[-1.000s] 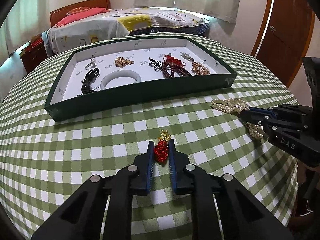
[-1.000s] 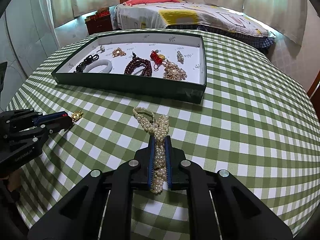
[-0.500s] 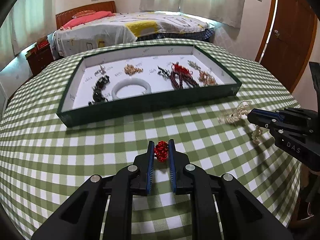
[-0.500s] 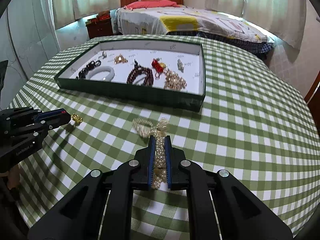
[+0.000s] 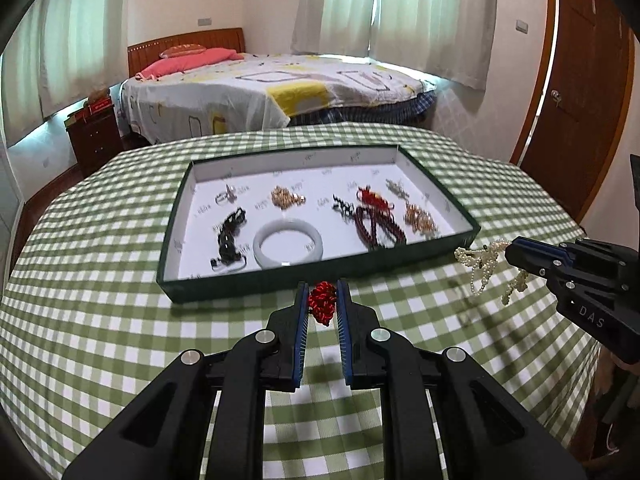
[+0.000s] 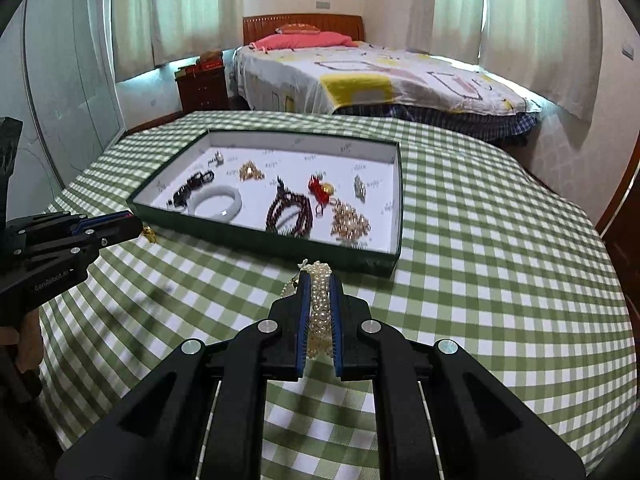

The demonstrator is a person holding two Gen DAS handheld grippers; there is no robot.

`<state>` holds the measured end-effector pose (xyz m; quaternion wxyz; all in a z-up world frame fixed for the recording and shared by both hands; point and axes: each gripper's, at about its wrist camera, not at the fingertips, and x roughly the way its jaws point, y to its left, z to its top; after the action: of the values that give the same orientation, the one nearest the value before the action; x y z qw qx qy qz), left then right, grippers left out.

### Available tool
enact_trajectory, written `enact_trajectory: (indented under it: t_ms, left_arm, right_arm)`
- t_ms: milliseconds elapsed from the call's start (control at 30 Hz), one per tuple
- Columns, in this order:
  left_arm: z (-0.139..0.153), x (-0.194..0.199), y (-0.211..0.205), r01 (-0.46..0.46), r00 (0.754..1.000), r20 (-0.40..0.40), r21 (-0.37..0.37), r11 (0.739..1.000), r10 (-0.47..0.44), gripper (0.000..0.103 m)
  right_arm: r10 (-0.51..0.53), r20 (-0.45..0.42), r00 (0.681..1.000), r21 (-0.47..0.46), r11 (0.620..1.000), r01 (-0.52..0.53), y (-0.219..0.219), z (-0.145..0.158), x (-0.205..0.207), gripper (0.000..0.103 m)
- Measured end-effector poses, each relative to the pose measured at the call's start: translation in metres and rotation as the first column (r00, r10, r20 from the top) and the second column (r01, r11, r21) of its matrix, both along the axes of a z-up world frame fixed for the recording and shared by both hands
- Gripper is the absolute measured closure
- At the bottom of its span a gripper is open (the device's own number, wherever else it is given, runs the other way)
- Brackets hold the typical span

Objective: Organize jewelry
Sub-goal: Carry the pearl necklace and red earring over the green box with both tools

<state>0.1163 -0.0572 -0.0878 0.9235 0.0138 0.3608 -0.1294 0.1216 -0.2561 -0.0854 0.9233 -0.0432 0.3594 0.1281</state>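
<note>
Both pieces are now rising off the bench (image 5: 120, 340) toward the tray (image 5: 280, 280). The left tool (image 5: 322, 300) is gripping the red knot charm (image 5: 322, 299); the right tool (image 6: 319, 292) is gripping the pearl necklace (image 6: 320, 300).

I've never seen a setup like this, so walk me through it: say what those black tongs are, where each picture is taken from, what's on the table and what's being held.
These are handheld two-finger grippers, one per hand, each with its own camera looking along its fingers. One picture comes from each.

The left gripper pinches a red knotted charm. The right gripper pinches a pearl necklace, whose loops dangle in the left view.

On the green checked tablecloth sits a shallow green tray holding a white bangle, dark red beads and smaller gold and black pieces.
</note>
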Motion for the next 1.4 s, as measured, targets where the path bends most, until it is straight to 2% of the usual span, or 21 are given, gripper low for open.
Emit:
enact_trajectory:
  t_ms: [400, 700, 900, 1067, 1267, 1400]
  left_arm:
    - [0.034, 0.020, 0.000, -0.008, 0.995, 0.095, -0.023, 1.000, 0.010, 0.088]
    - [0.049, 0.069, -0.006, -0.038, 0.987, 0.152, -0.033, 0.999, 0.042, 0.088]
    - [0.042, 0.115, -0.016, -0.064, 0.987, 0.145, -0.022, 0.998, 0.067, 0.088]
    - [0.028, 0.149, -0.024, -0.096, 0.988, 0.123, -0.001, 0.995, 0.095, 0.088]
    - [0.004, 0.190, -0.032, -0.134, 0.989, 0.065, 0.047, 0.990, 0.131, 0.088]
    - [-0.009, 0.210, -0.030, -0.165, 0.986, 0.005, 0.054, 0.985, 0.164, 0.088]
  right_arm:
    - [-0.006, 0.119, 0.993, 0.036, 0.999, 0.001, 0.006, 0.045, 0.022, 0.093]
    - [-0.018, 0.177, 0.984, 0.057, 0.998, 0.008, 0.022, 0.060, 0.076, 0.093]
    - [-0.032, 0.156, 0.987, 0.057, 0.998, 0.024, 0.033, 0.047, 0.126, 0.093]
    - [-0.051, 0.102, 0.993, 0.051, 0.998, 0.046, 0.039, 0.025, 0.169, 0.093]
    - [-0.080, 0.029, 0.996, 0.044, 0.996, 0.078, 0.040, -0.002, 0.205, 0.093]
    - [-0.095, -0.031, 0.995, 0.041, 0.995, 0.096, 0.037, -0.015, 0.227, 0.093]
